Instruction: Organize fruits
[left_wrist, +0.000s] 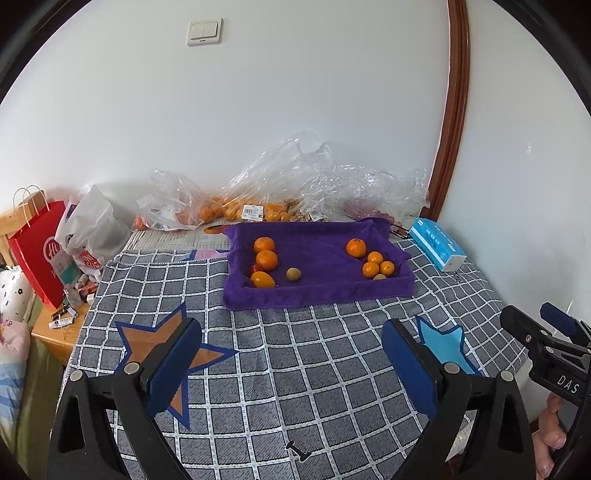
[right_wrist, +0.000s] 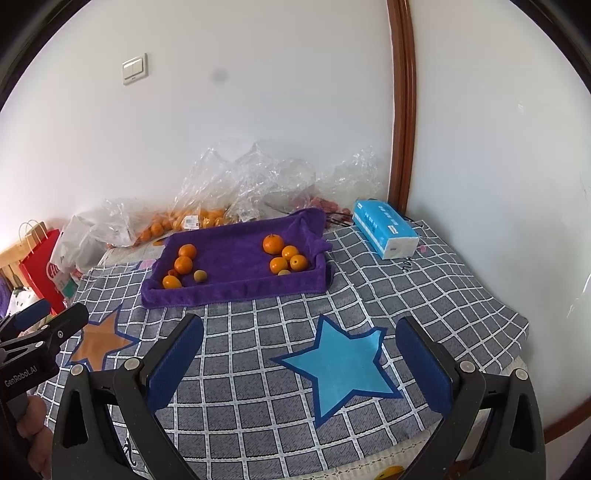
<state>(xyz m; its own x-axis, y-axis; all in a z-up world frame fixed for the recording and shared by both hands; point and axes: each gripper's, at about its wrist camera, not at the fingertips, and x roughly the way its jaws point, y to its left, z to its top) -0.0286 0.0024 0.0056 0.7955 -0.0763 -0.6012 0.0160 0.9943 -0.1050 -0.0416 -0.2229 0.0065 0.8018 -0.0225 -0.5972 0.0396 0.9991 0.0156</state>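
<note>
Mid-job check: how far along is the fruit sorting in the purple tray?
Looks done: two clusters sit in the purple towel-lined tray, one at its left end and one at its right end. In hand: nothing; left gripper and right gripper are both open above the checkered cloth. Possibly left: the pale fruit lying apart, and more oranges in the plastic bags behind.

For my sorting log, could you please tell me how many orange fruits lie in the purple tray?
7 in the purple tray: three at its left end and four at its right end. Others may hide behind them.
</note>
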